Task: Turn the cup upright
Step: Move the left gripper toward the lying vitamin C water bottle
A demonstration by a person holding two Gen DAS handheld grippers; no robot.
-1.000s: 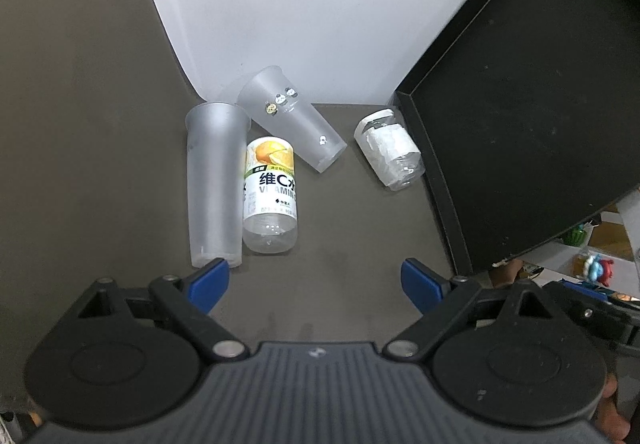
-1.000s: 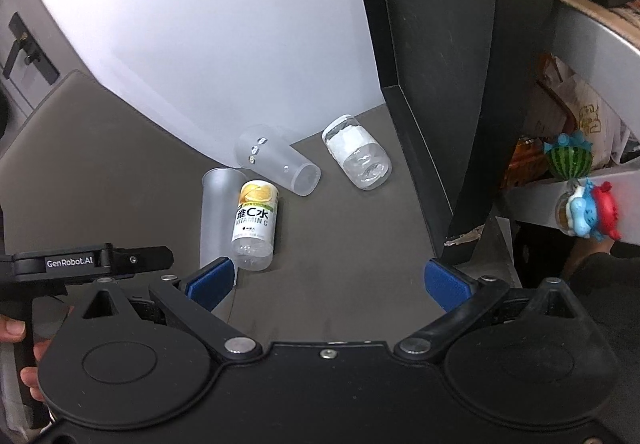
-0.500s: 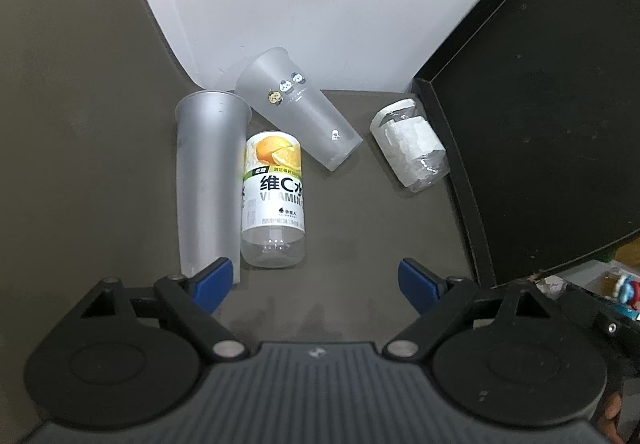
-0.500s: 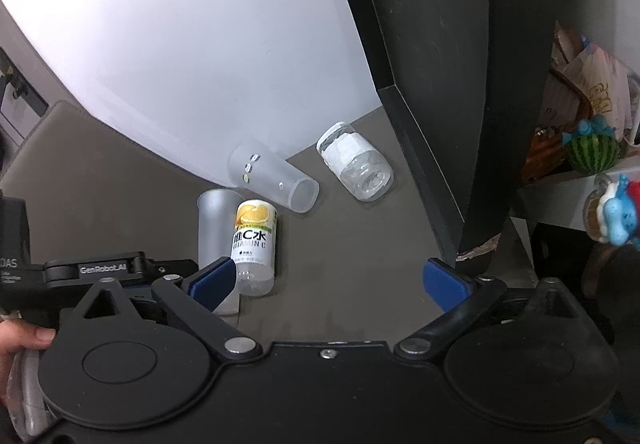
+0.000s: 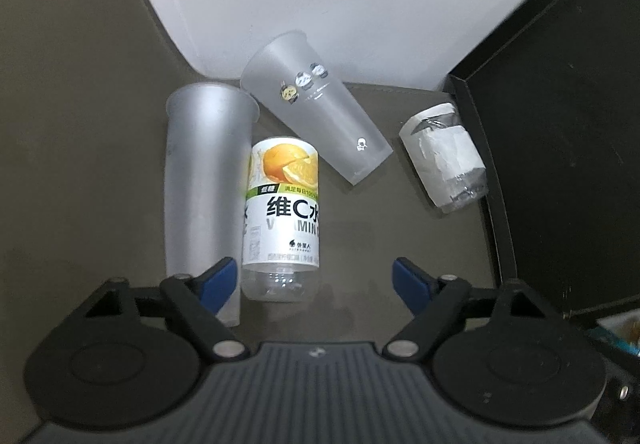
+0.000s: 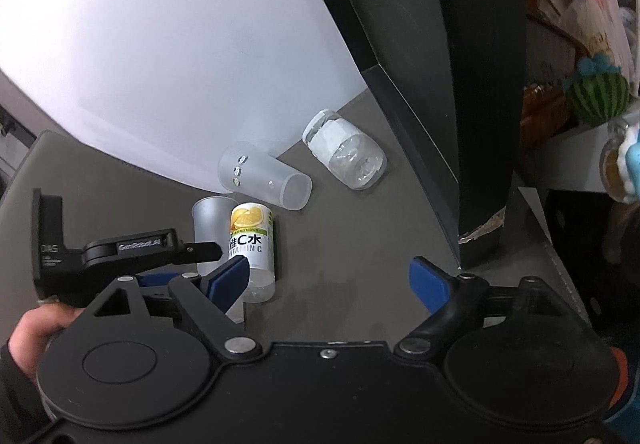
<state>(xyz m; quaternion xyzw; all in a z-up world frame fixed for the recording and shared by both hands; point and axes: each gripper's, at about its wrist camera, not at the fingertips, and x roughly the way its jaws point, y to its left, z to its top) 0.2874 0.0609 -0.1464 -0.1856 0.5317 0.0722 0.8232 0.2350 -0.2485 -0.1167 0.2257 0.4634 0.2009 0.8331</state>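
The counter (image 5: 80, 124) is dark brown, backed by a white sheet (image 5: 320, 4) and flanked by a black panel (image 5: 568, 144) whose top runs out of view. Four containers lie on their sides: two frosted cups and two bottles. The plain cup (image 5: 206, 184) lies with its rim toward the sheet, its base hidden behind the left tool's finger. The printed cup (image 5: 320, 124) lies slantwise beyond it, rim against the sheet; its small printed figures are too small to read. The labelled bottle (image 5: 282, 220) lies touching the plain cup, its cap end hidden behind the printed cup. The taped bottle (image 5: 444, 160) lies just beside the panel.

The left tool (image 5: 312, 276) is spread wide and holds nothing, the bottle's base between its tips. The right tool (image 6: 334, 280) is also wide and empty; in its view the left tool (image 6: 120, 256) covers part of the plain cup (image 6: 210, 220).
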